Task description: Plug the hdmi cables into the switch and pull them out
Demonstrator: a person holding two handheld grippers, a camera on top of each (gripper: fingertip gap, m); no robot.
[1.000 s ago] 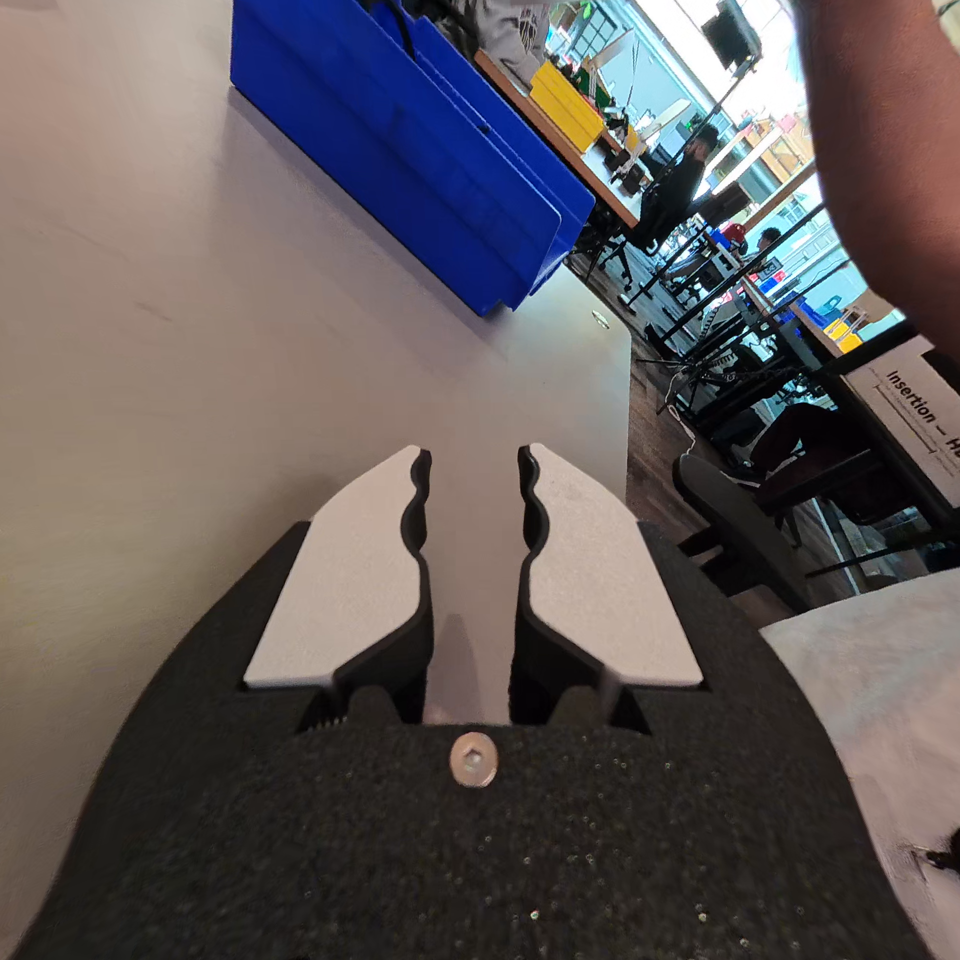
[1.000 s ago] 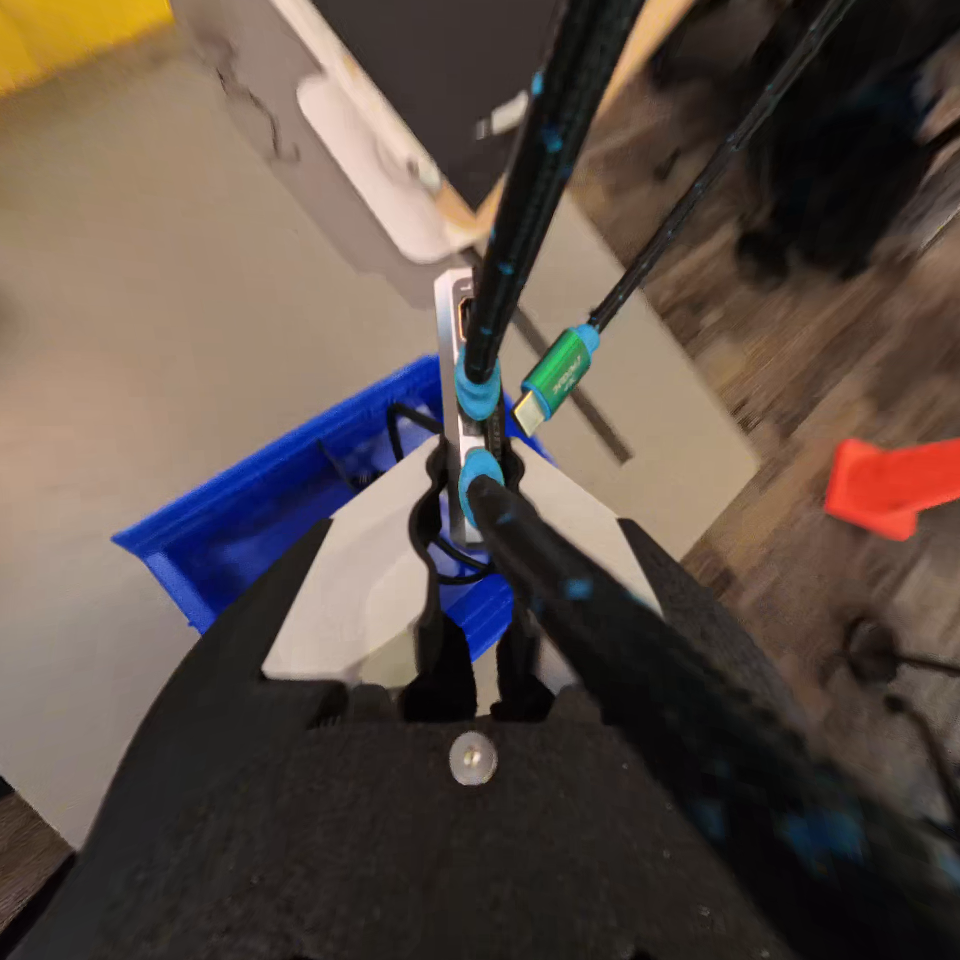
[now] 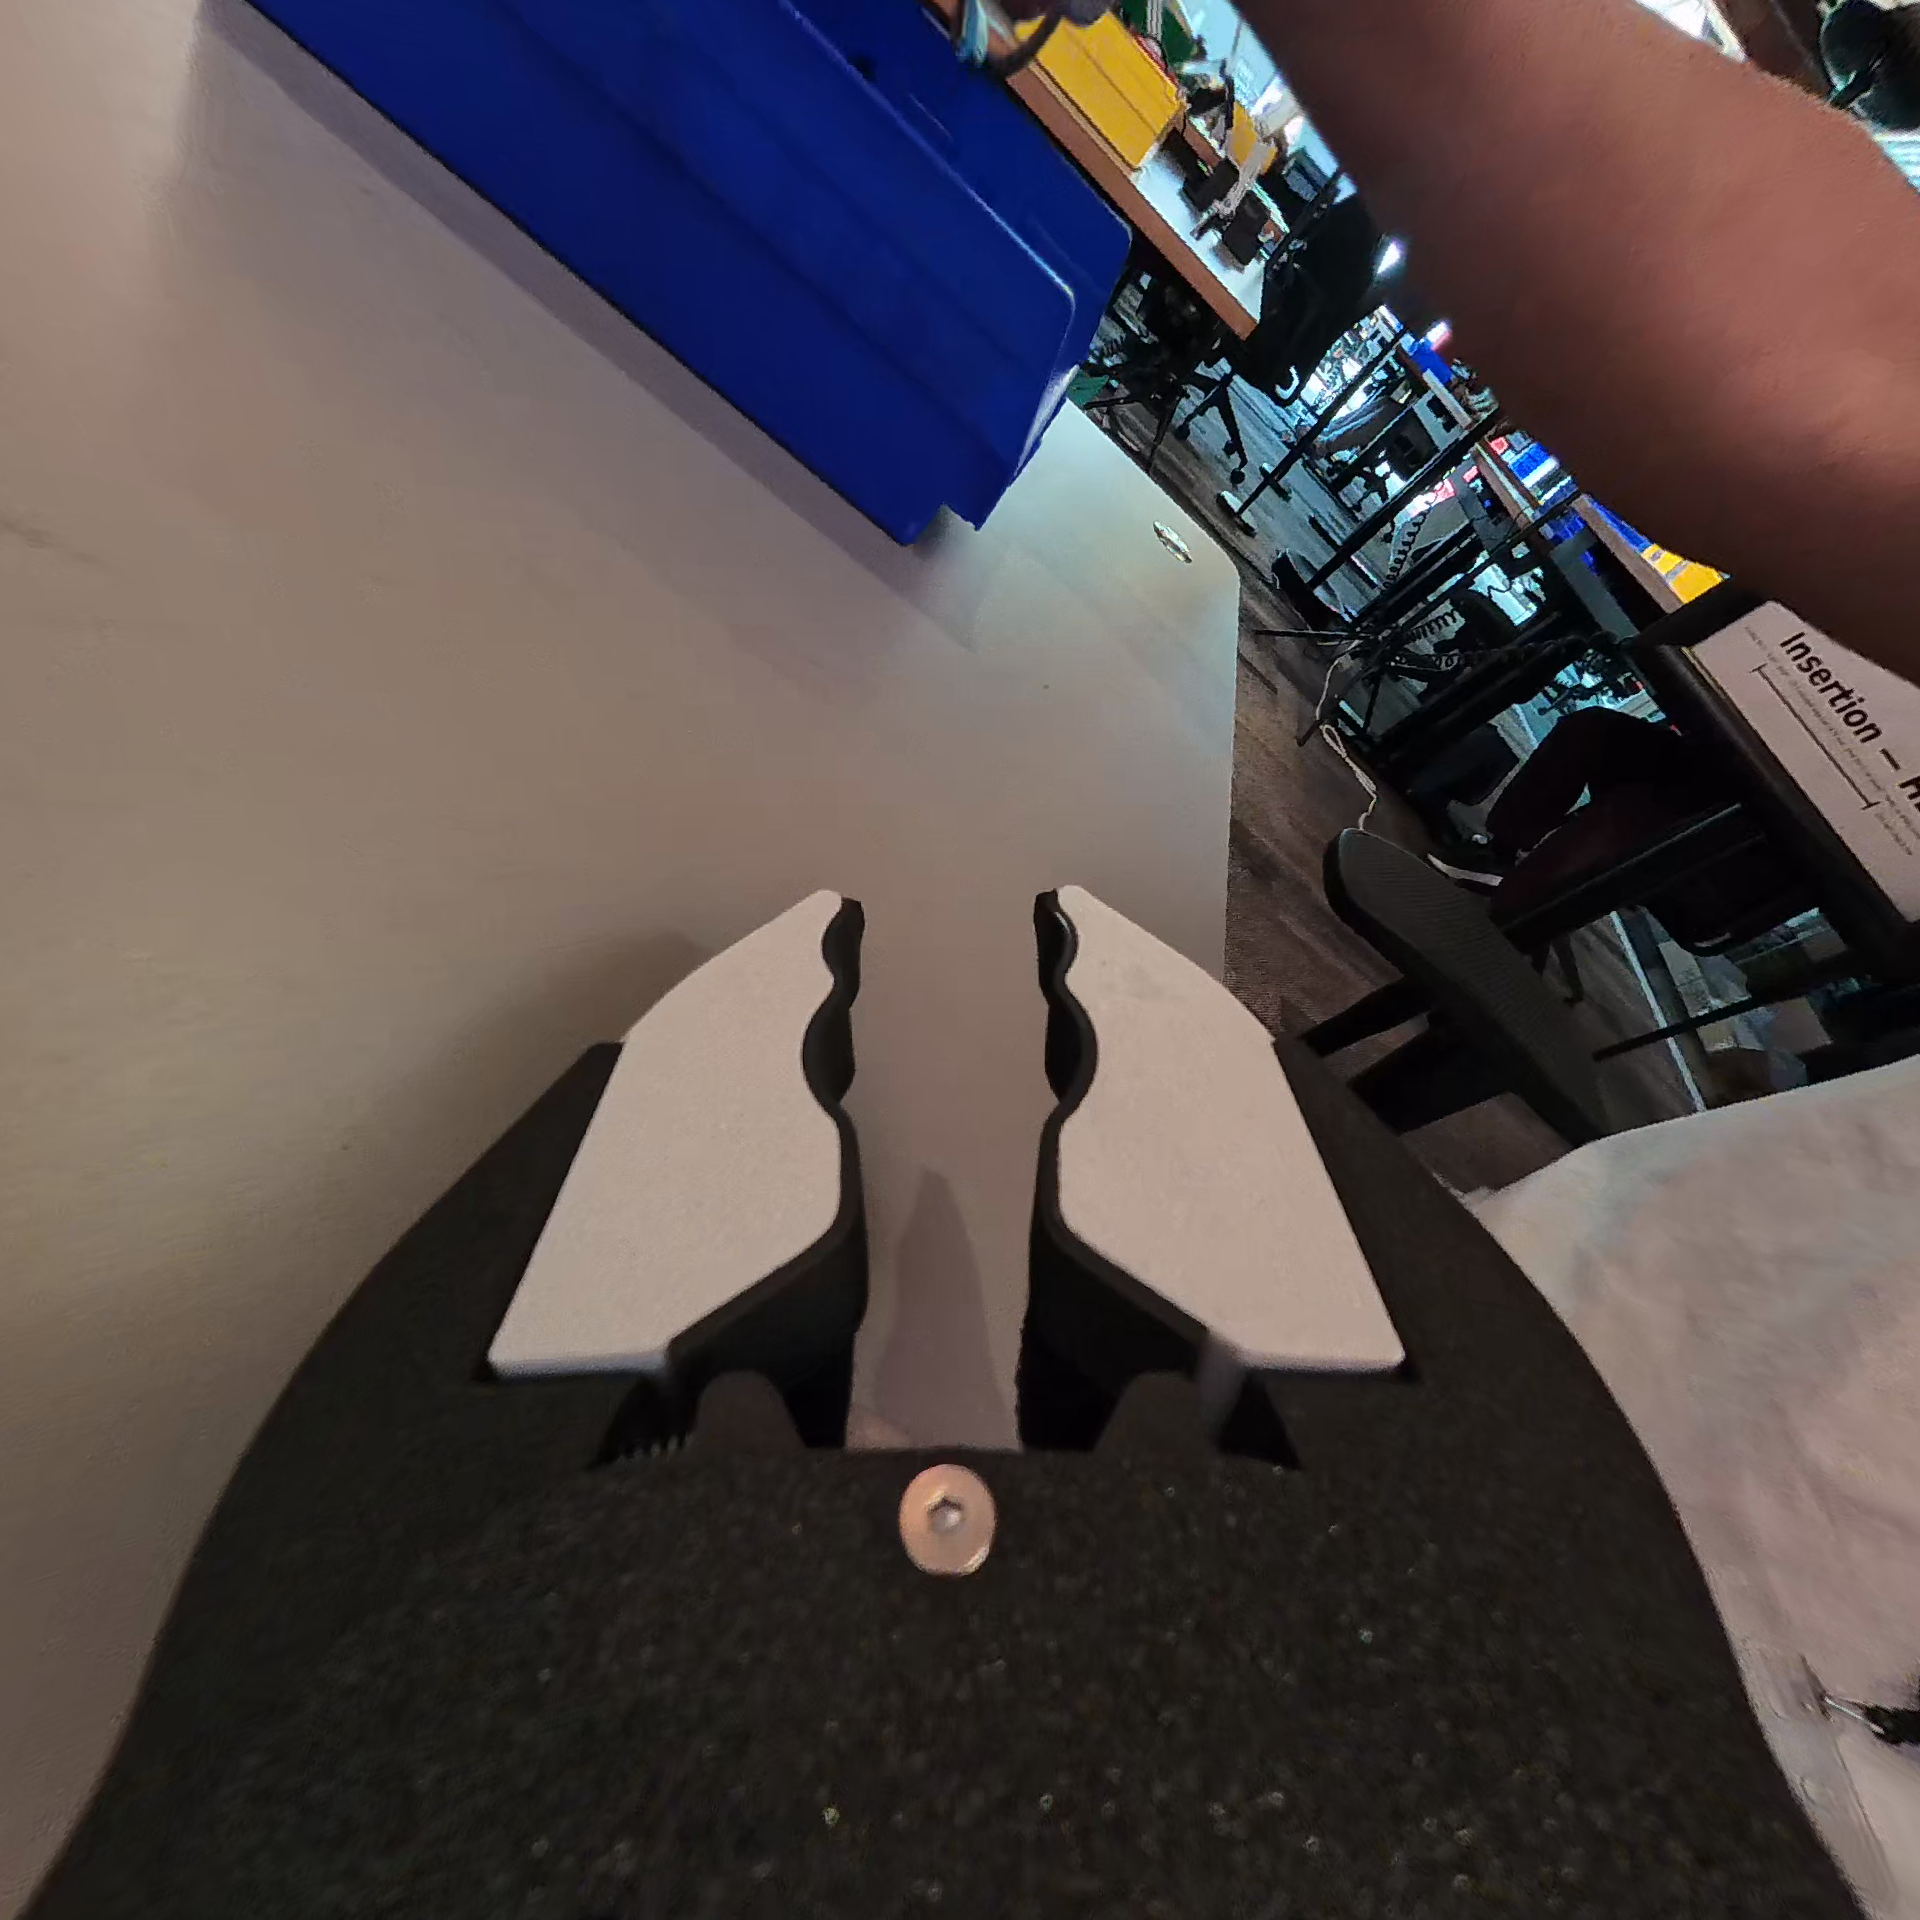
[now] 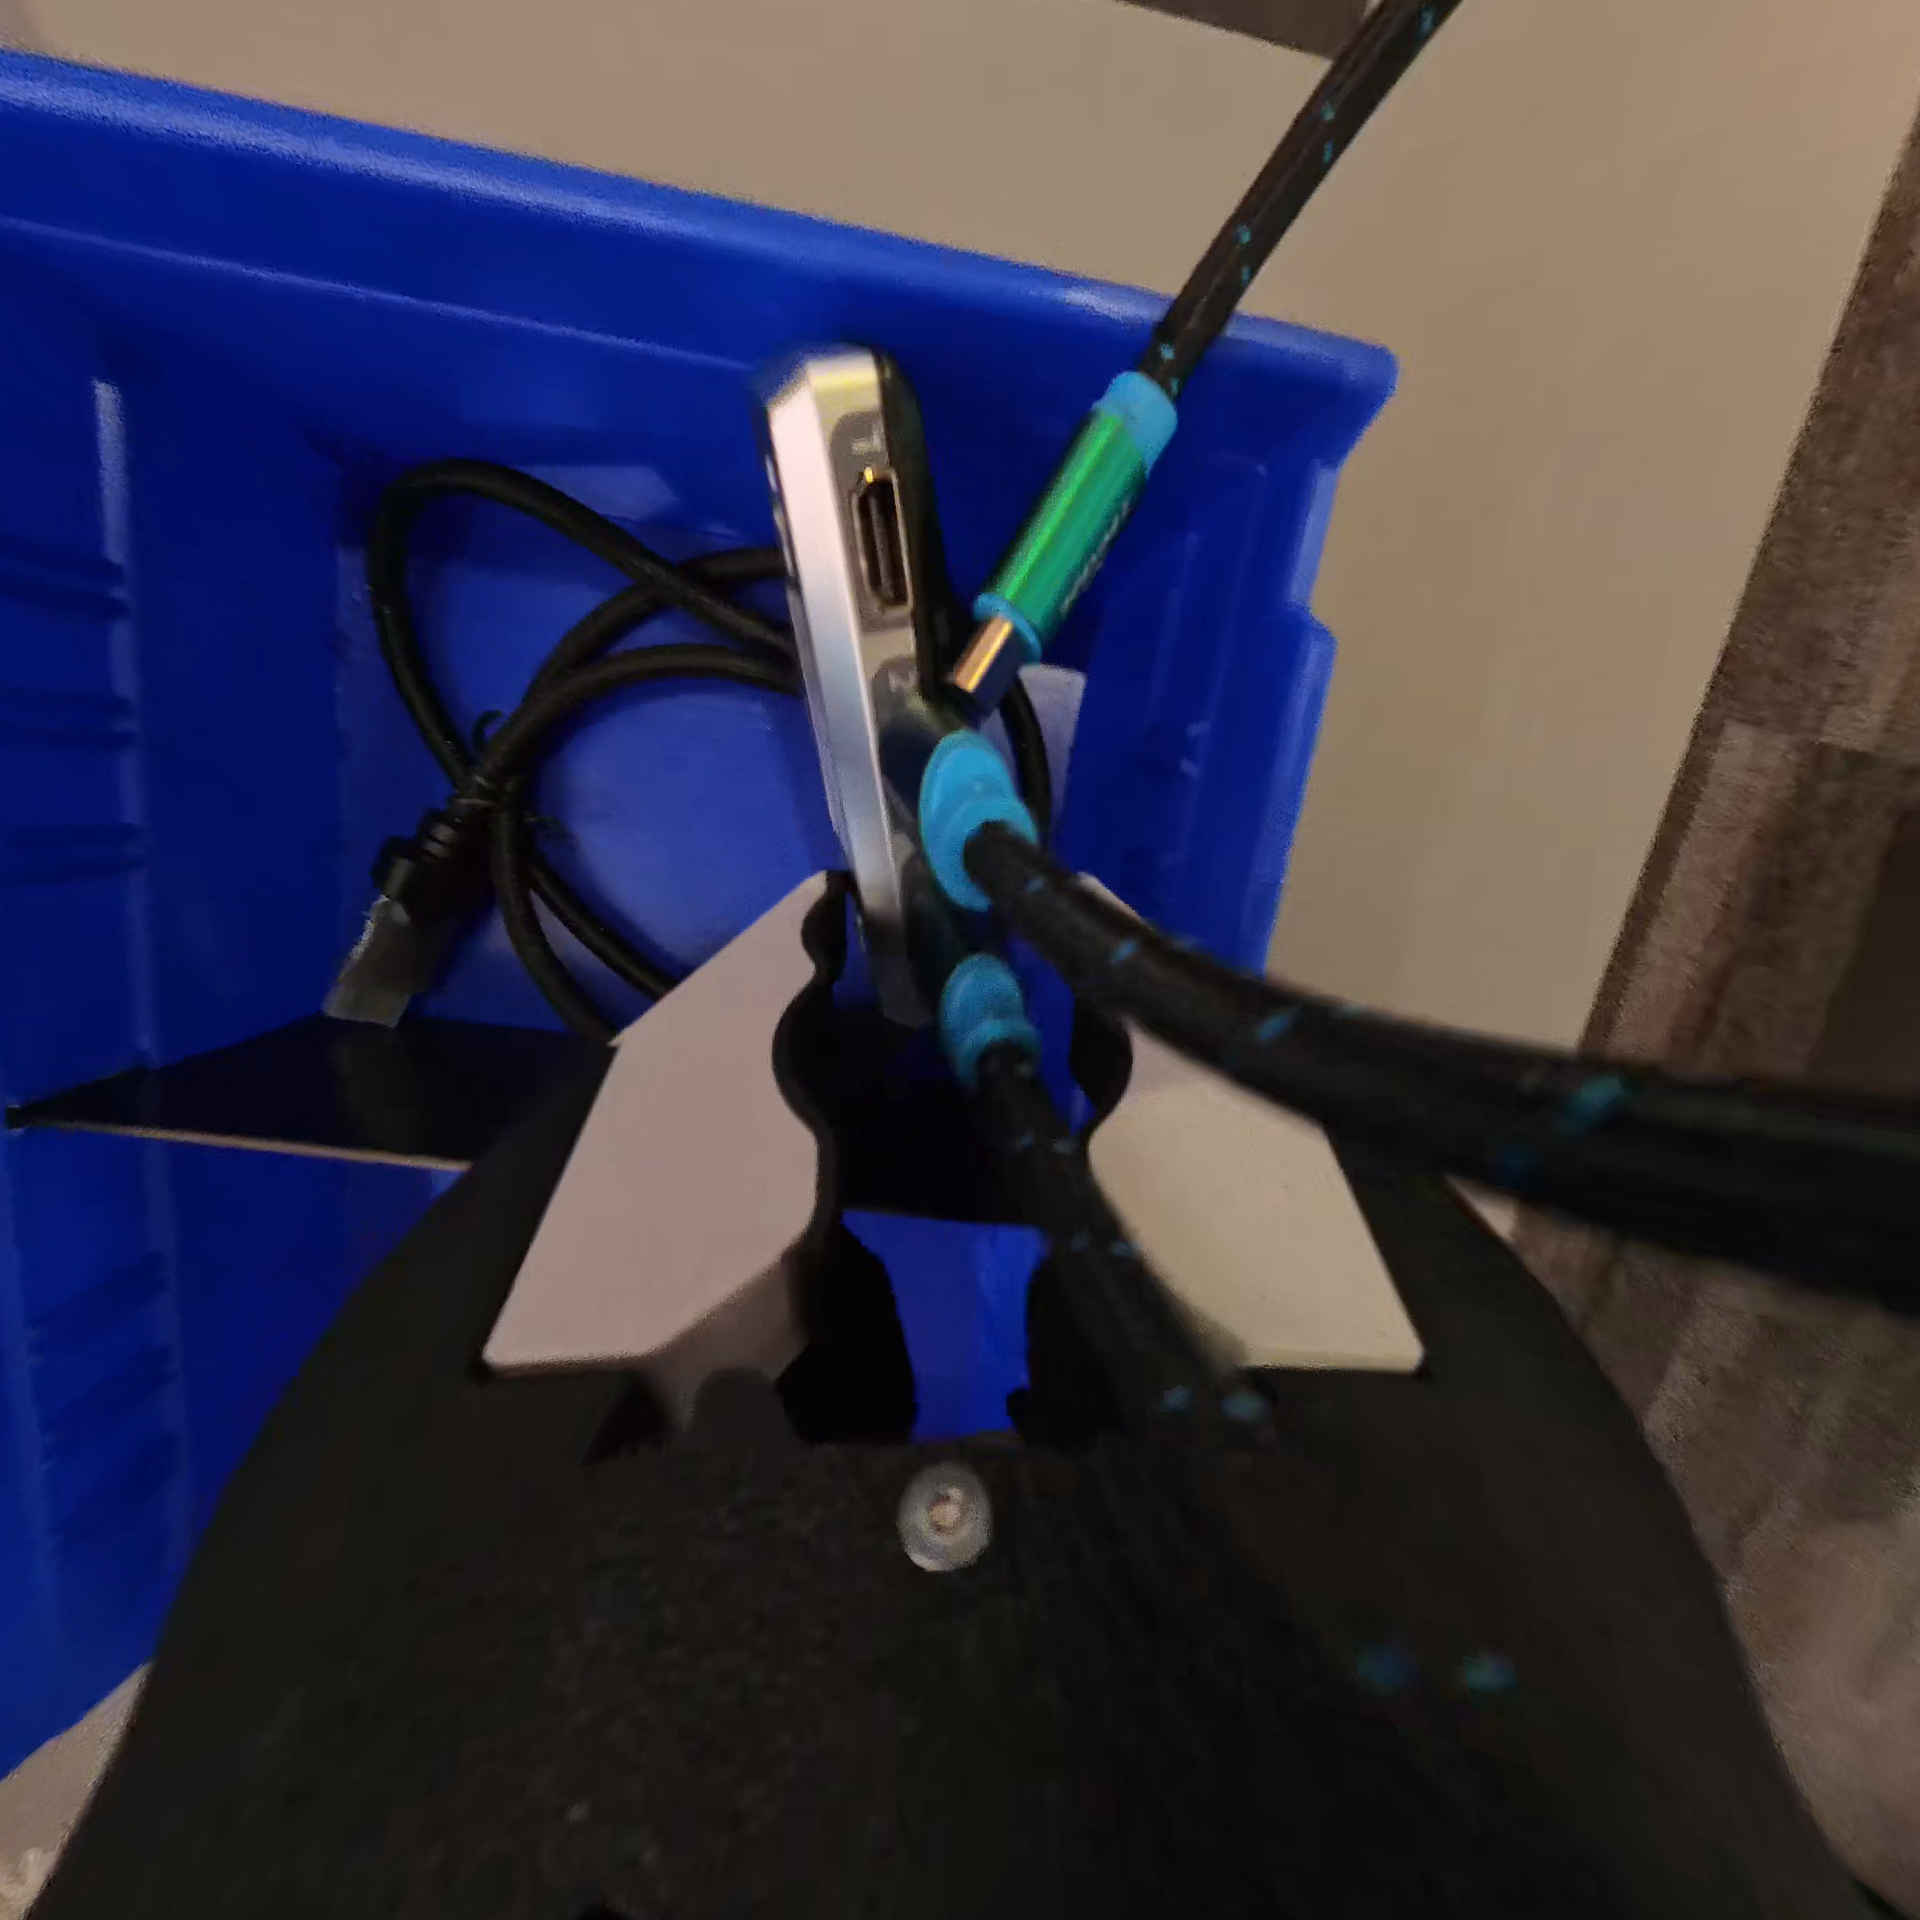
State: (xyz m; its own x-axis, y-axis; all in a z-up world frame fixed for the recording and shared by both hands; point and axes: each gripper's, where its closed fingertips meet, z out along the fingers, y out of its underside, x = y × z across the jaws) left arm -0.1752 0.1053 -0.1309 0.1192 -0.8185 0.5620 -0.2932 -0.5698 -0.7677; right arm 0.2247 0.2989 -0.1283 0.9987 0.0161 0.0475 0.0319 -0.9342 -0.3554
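In the right wrist view my right gripper (image 4: pixel 961 894) hangs over a blue bin (image 4: pixel 416 260). The lower end of the silver HDMI switch (image 4: pixel 831 623) sits between its parted fingers and leans against the left fingertip (image 4: pixel 831 904). Two black braided cables with light-blue collars (image 4: pixel 961 821) are plugged into the switch. Its top port (image 4: pixel 883 551) is bare. A cable with a green plug (image 4: pixel 1070 530) hangs loose beside it. My left gripper (image 3: pixel 948 914) is open and empty just above the table (image 3: pixel 416 727).
A coiled black cable (image 4: pixel 499 748) lies in the bin. In the left wrist view the blue bin (image 3: pixel 779 239) stands ahead on the table, and a person's arm (image 3: pixel 1662 312) crosses the upper right. Beyond the table edge are a chair (image 3: pixel 1455 935) and a white cloth (image 3: pixel 1714 1299). The left gripper's tips are roughly 45 cm from the right gripper's.
My right gripper has carried the switch forward and down over the blue bin, and its fingers stand wider apart. The left gripper has moved a little closer to the bin.
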